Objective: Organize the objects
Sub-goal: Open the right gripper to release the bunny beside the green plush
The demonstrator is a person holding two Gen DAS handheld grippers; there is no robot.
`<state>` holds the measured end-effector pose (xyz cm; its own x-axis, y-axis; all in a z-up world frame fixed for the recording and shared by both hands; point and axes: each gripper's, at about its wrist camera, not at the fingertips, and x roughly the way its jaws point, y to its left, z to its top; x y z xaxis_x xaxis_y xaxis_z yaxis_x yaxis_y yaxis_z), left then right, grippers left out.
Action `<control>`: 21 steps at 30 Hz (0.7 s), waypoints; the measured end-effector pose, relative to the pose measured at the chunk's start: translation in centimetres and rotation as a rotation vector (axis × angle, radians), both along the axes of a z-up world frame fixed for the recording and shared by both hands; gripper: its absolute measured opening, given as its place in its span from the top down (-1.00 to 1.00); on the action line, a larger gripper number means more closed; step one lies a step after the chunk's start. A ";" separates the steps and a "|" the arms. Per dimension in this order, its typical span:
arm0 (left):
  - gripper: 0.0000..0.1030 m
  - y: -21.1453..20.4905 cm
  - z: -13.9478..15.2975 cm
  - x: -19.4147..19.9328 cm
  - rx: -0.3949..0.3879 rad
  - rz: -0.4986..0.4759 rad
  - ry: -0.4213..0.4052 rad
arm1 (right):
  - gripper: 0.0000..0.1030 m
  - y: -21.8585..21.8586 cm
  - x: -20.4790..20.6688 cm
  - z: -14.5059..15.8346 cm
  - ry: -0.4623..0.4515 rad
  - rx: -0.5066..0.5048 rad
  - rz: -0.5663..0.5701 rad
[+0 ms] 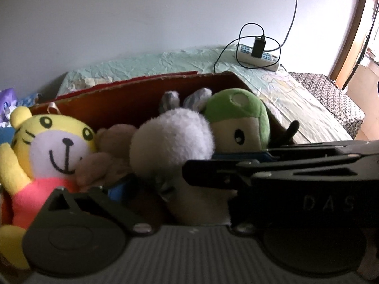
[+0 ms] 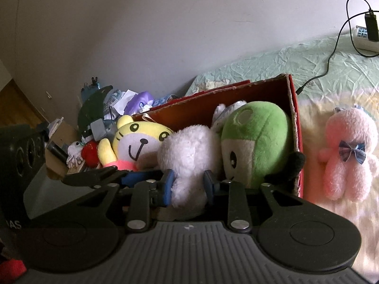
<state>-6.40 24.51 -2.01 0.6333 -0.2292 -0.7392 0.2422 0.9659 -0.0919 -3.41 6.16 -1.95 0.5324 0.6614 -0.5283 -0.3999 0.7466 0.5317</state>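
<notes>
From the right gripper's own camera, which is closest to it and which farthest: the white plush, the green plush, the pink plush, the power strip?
1. White plush, between the right gripper fingers.
2. Green plush, just right, inside the box.
3. Pink plush, right, outside on the bed.
4. Power strip, far upper right.

Both fisheye views were dim and soft. Daylight flared white from a doorway [image 1: 362, 35] at the left wrist view's right edge. The box's [image 1: 132, 99] interior lay in shadow. Straight lines bowed, corners darkened.

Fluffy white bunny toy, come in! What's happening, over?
Right gripper shut on fluffy white bunny toy, inside red cardboard box. Left gripper alongside; open or shut unclear. Pink plush with blue bow outside on bed. Nothing blocking.
</notes>
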 end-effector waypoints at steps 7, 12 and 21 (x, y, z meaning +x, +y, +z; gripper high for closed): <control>-0.95 -0.3 0.1 0.4 0.008 0.007 0.016 | 0.39 -0.3 -0.1 0.0 -0.002 0.024 -0.004; -0.97 -0.5 0.2 0.6 0.011 0.017 0.033 | 0.39 -0.5 -0.2 0.0 0.007 0.042 -0.001; -0.99 -0.4 -0.5 1.3 -0.029 0.037 0.122 | 0.42 -1.5 -0.4 0.0 0.032 0.130 -0.020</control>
<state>-5.11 24.12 -2.47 0.5475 -0.2299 -0.8046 0.1915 0.9704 -0.1470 -3.79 4.66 -1.91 0.5304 0.7148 -0.4559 -0.3666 0.6782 0.6369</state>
